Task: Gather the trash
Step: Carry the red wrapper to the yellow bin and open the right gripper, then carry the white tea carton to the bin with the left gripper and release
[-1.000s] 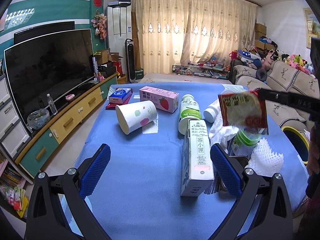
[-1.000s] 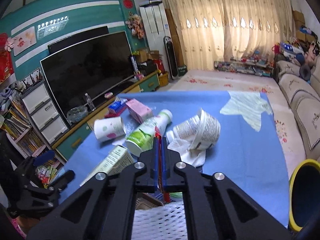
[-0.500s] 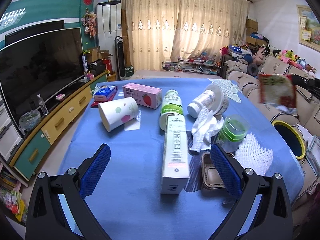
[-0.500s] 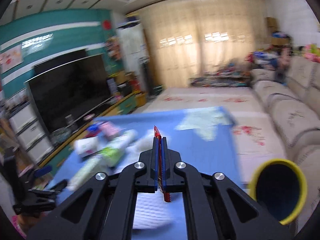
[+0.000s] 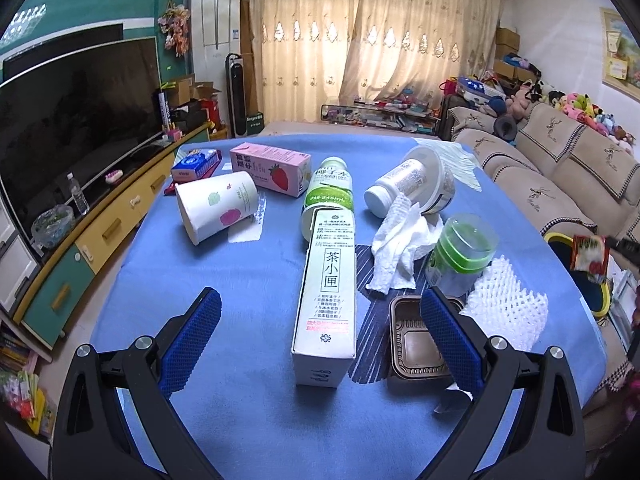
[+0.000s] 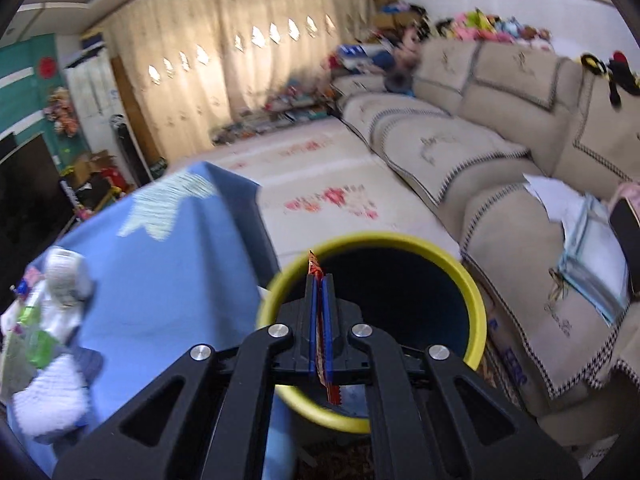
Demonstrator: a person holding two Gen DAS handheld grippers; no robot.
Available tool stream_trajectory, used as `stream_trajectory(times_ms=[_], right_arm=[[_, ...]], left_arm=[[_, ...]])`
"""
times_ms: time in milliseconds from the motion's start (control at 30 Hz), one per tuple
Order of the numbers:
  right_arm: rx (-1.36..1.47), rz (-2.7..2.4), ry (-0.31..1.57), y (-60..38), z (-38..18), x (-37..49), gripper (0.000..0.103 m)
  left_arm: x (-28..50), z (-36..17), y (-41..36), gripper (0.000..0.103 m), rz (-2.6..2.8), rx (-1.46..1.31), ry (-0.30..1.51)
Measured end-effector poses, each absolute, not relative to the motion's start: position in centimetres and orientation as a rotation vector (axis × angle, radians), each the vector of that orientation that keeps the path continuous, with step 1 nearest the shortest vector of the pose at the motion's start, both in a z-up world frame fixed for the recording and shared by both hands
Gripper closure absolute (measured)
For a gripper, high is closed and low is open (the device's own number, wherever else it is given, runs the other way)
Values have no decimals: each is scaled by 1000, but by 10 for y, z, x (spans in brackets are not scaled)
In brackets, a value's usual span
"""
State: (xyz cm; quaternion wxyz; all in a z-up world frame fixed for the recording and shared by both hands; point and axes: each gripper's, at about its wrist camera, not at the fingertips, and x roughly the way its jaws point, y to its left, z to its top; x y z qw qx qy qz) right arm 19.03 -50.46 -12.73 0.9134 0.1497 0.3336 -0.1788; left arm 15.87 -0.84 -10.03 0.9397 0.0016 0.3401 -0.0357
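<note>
Wrapper, thin and limp, hangs pinched by its edge in the right hand-held gripper over the yellow-rimmed bin. Left hand-held gripper gapes empty above the littered counter.

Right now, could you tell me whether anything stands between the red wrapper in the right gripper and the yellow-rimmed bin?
Nothing visible does. The right gripper holds the red wrapper over the open mouth of the yellow-rimmed bin, beside the blue table.
</note>
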Motion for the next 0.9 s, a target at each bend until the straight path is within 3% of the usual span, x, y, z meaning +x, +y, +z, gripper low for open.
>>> stream_trajectory(times_ms=[100, 233, 367, 500, 733, 833, 900], right_arm=[[332, -398, 712, -514, -144, 200, 94], [359, -412, 722, -527, -153, 202, 81], [382, -402, 713, -530, -153, 198, 80], [377, -397, 694, -525, -148, 192, 71], [382, -358, 688, -516, -143, 193, 71], [383, -350, 688, -516, -143, 194, 71], [384, -346, 689, -515, -143, 195, 71]], left_arm=[[164, -105, -8, 5, -66, -6, 708], [171, -109, -8, 5, -57, -7, 722], [178, -113, -7, 5, -54, -8, 733], [184, -119, -5, 5, -48, -14, 748], [197, -131, -5, 5, -44, 4, 772], [202, -137, -3, 19, -53, -12, 795], [205, -141, -1, 34, -63, -32, 808]])
